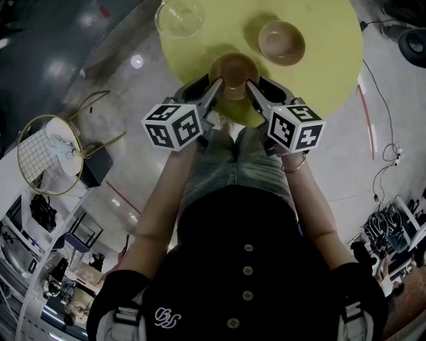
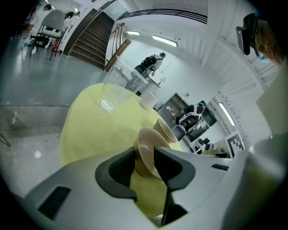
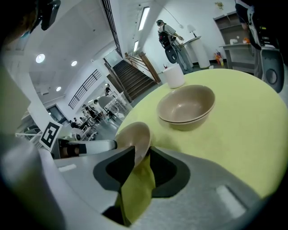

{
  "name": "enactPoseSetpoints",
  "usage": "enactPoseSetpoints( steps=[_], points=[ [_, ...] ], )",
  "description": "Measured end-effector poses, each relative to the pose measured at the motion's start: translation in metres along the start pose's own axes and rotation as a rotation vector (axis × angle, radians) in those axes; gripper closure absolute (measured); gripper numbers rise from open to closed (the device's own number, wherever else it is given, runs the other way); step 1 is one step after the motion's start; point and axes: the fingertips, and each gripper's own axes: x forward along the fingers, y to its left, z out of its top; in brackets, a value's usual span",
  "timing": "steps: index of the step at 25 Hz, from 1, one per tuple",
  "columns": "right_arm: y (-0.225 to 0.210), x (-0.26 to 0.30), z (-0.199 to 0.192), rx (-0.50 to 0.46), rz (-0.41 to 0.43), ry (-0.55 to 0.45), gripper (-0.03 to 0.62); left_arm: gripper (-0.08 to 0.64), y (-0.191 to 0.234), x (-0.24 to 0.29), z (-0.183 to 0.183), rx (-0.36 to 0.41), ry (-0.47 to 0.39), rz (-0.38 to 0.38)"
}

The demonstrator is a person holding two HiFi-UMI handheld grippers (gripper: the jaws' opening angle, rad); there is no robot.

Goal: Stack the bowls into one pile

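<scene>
Holds one tan bowl (image 1: 234, 72) from both sides at the 6 o'clock edge of the round yellow-green table (image 1: 319, 73). Clamps the left gripper (image 1: 216, 83) on the 9 o'clock rim and the right gripper (image 1: 250, 85) on the 3 o'clock rim. In each gripper view, shows the thin wall nipped between the pads, one pad inside the bowl and one outside. Points both grippers toward 12 o'clock and downward, converging on the bowl.

From the head view, stands upright with the mouth facing straight up and the base toward the tabletop. Round in outline, so equally wide in every direction across the rim. Impossible to tell whether resting on the table or raised just off it.

At 1 o'clock from the held bowl, well apart: a stacked pair of tan bowls (image 1: 281, 41), one nested in the other, mouths up. At 11 o'clock, near the table's far-left edge: a clear glass bowl (image 1: 180, 16). Beyond the pair in the right gripper view, by the far edge: a white cup (image 3: 173, 76), upright.
</scene>
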Motion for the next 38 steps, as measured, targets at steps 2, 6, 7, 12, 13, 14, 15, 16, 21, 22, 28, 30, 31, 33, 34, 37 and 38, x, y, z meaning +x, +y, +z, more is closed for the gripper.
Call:
enactPoseSetpoints(
  steps=[2, 6, 7, 12, 13, 14, 15, 16, 21, 22, 28, 30, 31, 33, 34, 37, 38],
  points=[
    [0.000, 0.001, 0.001, -0.003, 0.004, 0.001, 0.492, 0.425, -0.001, 0.001, 0.000, -0.007, -0.007, 0.008],
    [-0.001, -0.001, 0.001, -0.011, 0.002, 0.008, 0.492, 0.423, -0.003, 0.002, -0.001, -0.013, -0.013, 0.019],
    [-0.001, -0.002, 0.002, -0.012, 0.002, 0.009, 0.492, 0.424, -0.004, 0.002, -0.001, -0.014, -0.014, 0.020],
    [0.003, -0.007, 0.007, -0.025, -0.001, 0.013, 0.492, 0.425, -0.011, -0.002, 0.007, -0.025, -0.029, 0.011],
    [0.004, -0.007, 0.008, -0.028, 0.000, 0.011, 0.492, 0.423, -0.011, -0.004, 0.009, -0.024, -0.033, 0.010],
    [0.006, -0.007, 0.010, -0.030, 0.002, 0.008, 0.492, 0.423, -0.011, -0.005, 0.011, -0.023, -0.038, 0.009],
    [0.007, -0.007, 0.011, -0.032, 0.002, 0.004, 0.492, 0.423, -0.012, -0.006, 0.013, -0.021, -0.042, 0.009],
    [0.007, -0.007, 0.013, -0.035, 0.002, 0.000, 0.492, 0.423, -0.012, -0.007, 0.014, -0.020, -0.045, 0.009],
    [0.010, -0.011, 0.022, -0.052, 0.003, -0.012, 0.492, 0.424, -0.021, -0.010, 0.025, -0.015, -0.071, -0.001],
    [0.011, -0.011, 0.025, -0.056, 0.005, -0.016, 0.492, 0.425, -0.023, -0.011, 0.028, -0.015, -0.077, -0.003],
    [0.015, -0.012, 0.044, -0.082, 0.018, -0.038, 0.492, 0.425, -0.030, -0.014, 0.049, -0.022, -0.122, -0.022],
    [0.014, -0.013, 0.053, -0.091, 0.018, -0.052, 0.492, 0.423, -0.034, -0.012, 0.058, -0.025, -0.138, -0.030],
    [0.013, -0.014, 0.058, -0.096, 0.018, -0.058, 0.492, 0.423, -0.036, -0.011, 0.062, -0.028, -0.147, -0.036],
    [0.010, -0.017, 0.066, -0.101, 0.016, -0.067, 0.492, 0.423, -0.043, -0.008, 0.069, -0.028, -0.157, -0.048],
    [0.008, -0.019, 0.069, -0.103, 0.014, -0.071, 0.492, 0.423, -0.046, -0.005, 0.073, -0.025, -0.159, -0.054],
    [0.002, -0.023, 0.080, -0.107, 0.008, -0.086, 0.492, 0.423, -0.055, 0.002, 0.081, -0.017, -0.168, -0.069],
    [-0.001, -0.024, 0.084, -0.109, 0.006, -0.091, 0.492, 0.423, -0.058, 0.005, 0.084, -0.015, -0.171, -0.074]
  ],
)
